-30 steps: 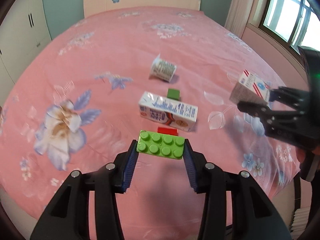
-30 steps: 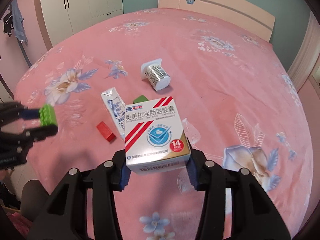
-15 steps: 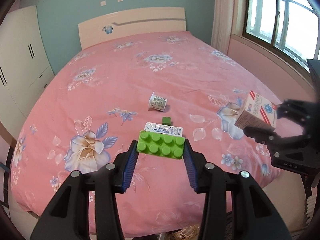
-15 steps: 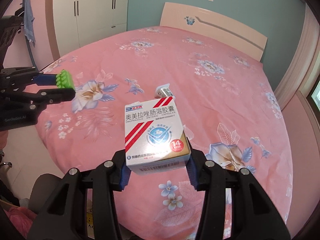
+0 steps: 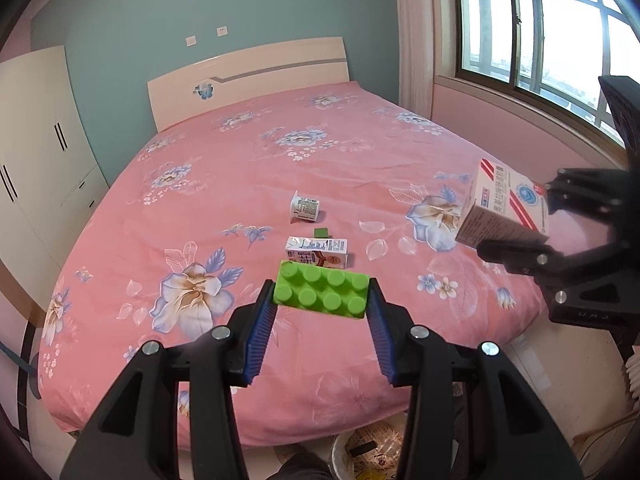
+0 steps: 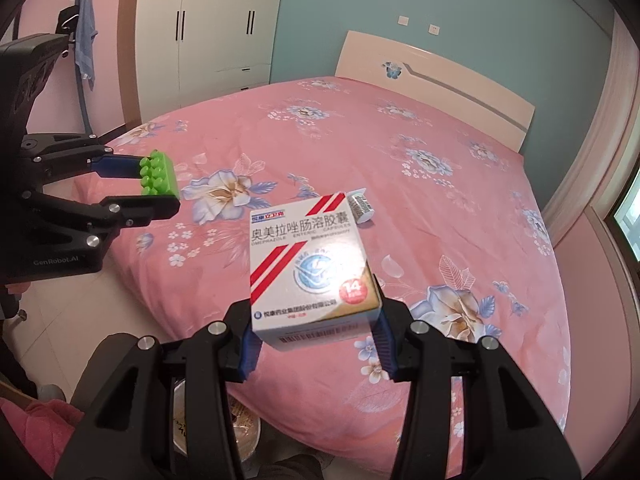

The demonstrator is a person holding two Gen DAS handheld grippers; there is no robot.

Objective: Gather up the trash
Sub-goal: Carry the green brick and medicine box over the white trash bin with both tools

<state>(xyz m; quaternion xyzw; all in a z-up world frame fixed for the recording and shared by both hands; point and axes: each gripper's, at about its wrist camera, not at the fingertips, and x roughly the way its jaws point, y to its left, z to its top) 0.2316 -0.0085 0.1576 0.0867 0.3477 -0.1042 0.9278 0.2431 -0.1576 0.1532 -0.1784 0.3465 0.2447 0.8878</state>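
My left gripper [image 5: 321,298] is shut on a green studded brick [image 5: 320,294], held in the air over the bed's near edge. It also shows at the left of the right wrist view as the left gripper [image 6: 154,188] with the green brick [image 6: 157,174]. My right gripper [image 6: 314,322] is shut on a white medicine box [image 6: 310,268] with red stripes. In the left wrist view the same medicine box [image 5: 505,211] hangs at the right. On the pink bedspread [image 5: 256,184] lie a milk carton [image 5: 316,251], a yogurt cup [image 5: 305,209] and a small green block [image 5: 321,233].
A bin [image 5: 370,450] with a liner stands on the floor below the bed's near edge, and it shows too as the bin [image 6: 240,428] under my right gripper. White wardrobes [image 6: 208,24] line the left wall. A window [image 5: 540,28] is at the right.
Both grippers have risen and drawn back from the bed with their objects still held. The bed now looks farther and smaller, and the floor and bin have come into view.
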